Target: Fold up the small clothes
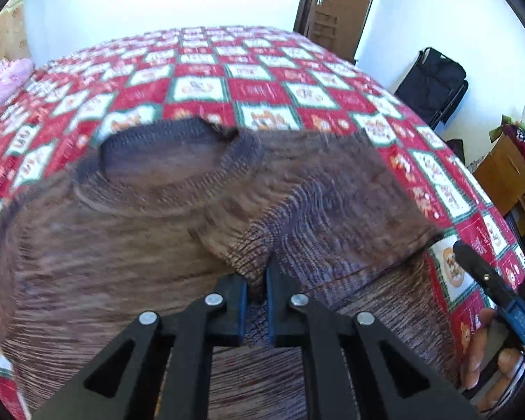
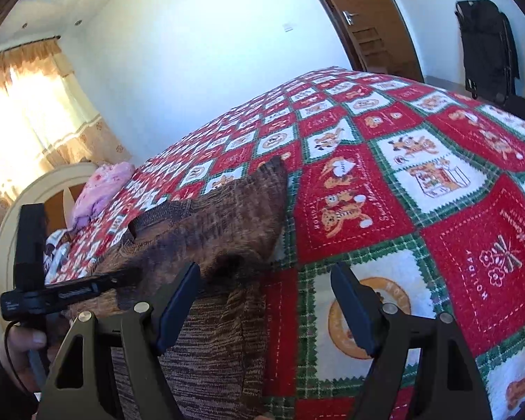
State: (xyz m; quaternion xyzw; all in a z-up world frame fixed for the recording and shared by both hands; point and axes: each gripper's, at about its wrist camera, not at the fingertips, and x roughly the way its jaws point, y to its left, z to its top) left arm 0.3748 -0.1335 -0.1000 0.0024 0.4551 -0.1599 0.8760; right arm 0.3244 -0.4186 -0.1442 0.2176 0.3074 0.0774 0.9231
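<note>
Home bedroom: bed [image 2: 437, 210] under patchwork quilt, curtained window [image 2: 35, 105], wooden door [image 1: 336, 3], headboard [image 2: 24, 203].

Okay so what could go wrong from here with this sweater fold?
1. The left gripper is shut on just a small pinch of the sweater; the loose knit could slip out when lifted.
2. The right gripper is open and holds nothing, straddling the sweater's edge over the quilt. Closing there might catch the quilt as well.
3. With only one side held, the fold may come out crooked.
</note>
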